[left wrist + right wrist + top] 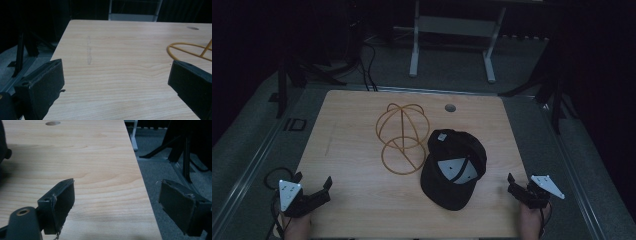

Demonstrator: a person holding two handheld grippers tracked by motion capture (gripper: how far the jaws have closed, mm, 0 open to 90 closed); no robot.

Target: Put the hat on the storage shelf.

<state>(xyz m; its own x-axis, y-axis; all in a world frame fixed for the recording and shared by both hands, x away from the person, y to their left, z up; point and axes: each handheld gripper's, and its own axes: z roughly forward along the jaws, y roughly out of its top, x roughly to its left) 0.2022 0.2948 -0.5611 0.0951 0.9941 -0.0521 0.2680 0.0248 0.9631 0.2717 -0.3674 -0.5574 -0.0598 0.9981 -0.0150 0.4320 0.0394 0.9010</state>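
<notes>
A gold wire hat stand (402,137), a dome on a ring base, sits mid-table. Its ring (185,47) shows at the right of the left gripper view. Just right of the stand lies a black cap (454,170), upside down, with a white label inside. Its dark edge (3,152) is at the far left of the right gripper view. My left gripper (313,179) (116,72) rests open at the table's near left corner, nothing between its jaws. My right gripper (519,182) (117,195) is open at the near right edge, one jaw over the floor.
The wooden table (357,165) has a round hole (450,107) near its far edge. A white metal frame (452,30) stands on the floor behind, with cables (369,60) to its left and black stand legs (557,95) on both sides of the table.
</notes>
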